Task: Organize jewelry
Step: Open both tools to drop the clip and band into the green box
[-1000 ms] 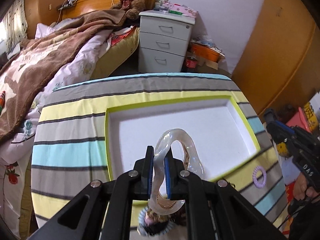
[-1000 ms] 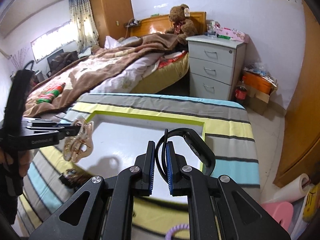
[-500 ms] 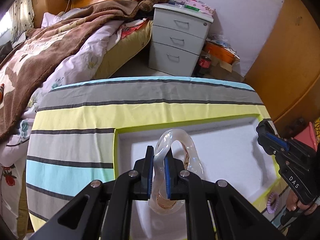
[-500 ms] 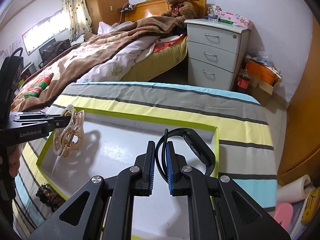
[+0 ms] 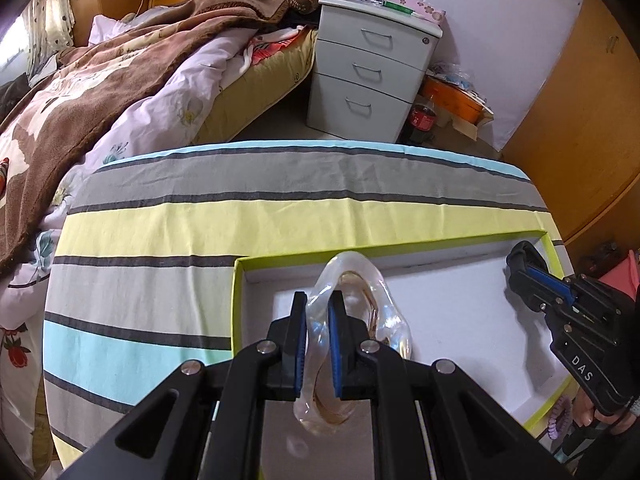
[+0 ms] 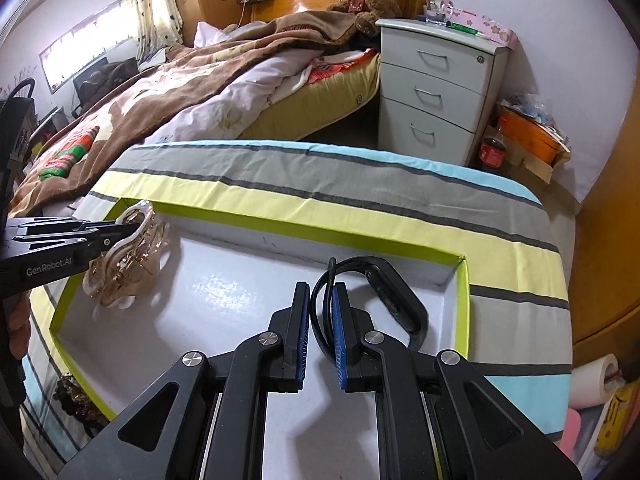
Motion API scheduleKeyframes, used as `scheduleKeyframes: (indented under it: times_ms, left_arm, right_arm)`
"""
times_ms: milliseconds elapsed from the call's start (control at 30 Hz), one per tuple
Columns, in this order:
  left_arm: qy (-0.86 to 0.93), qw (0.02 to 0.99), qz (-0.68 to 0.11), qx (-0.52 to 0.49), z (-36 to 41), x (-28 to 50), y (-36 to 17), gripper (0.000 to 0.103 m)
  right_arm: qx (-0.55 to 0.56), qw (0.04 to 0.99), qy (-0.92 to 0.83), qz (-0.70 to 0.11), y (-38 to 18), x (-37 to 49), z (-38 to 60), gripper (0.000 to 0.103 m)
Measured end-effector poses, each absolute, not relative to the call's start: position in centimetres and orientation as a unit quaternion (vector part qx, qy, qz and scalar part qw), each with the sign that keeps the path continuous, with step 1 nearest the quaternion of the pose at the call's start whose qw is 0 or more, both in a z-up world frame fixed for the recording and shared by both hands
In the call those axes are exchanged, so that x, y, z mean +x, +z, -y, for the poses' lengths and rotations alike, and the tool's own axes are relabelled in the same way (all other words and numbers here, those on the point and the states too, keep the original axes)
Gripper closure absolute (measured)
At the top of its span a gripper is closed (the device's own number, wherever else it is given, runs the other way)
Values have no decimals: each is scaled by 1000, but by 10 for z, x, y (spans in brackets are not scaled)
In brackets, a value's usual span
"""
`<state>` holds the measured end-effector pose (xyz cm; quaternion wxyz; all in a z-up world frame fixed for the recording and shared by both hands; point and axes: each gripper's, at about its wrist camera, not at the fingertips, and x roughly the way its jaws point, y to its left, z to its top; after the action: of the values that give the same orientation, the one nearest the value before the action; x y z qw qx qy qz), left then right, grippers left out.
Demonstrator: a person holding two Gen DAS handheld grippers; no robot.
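My left gripper (image 5: 318, 312) is shut on a clear and amber hair claw clip (image 5: 360, 320) and holds it low over the back left corner of the white tray with a lime green rim (image 5: 236, 300). In the right wrist view the clip (image 6: 128, 256) hangs at the tray's left end. My right gripper (image 6: 324, 304) has its jaws slightly parted around a thin loop of a black wristband (image 6: 384, 292), which sits in the tray's back right corner (image 6: 462, 280). The right gripper also shows at the right of the left wrist view (image 5: 532, 280).
The tray lies on a striped cloth (image 5: 280, 208) over a small table. A purple spiral hair tie (image 5: 558, 420) lies right of the tray. A dark beaded item (image 6: 76, 400) lies at the tray's front left. A bed (image 6: 200, 92) and white drawers (image 6: 436, 92) stand behind.
Both grippers have moved forward and down into the tray. The clip went to the back left corner, the wristband to the back right corner. The right jaws have parted slightly.
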<state>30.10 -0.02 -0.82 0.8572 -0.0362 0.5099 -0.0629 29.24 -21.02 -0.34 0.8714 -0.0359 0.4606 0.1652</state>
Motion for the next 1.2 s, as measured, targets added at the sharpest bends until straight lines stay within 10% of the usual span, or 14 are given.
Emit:
scheduleKeyframes:
  times_ms: [467, 600, 1200]
  left_arm:
    - [-62, 853, -516, -42, -2, 302, -12, 81]
    - [-63, 856, -511, -44, -2, 299, -8, 71]
    - [-79, 878, -468, -63, -5, 250, 32, 51]
  right_arm:
    - [-44, 868, 156, -469, -6, 296, 206, 87]
    - [-41, 870, 158, -465, -3, 294, 208, 64]
    - [-5, 903, 152, -401, 48, 231, 230, 64]
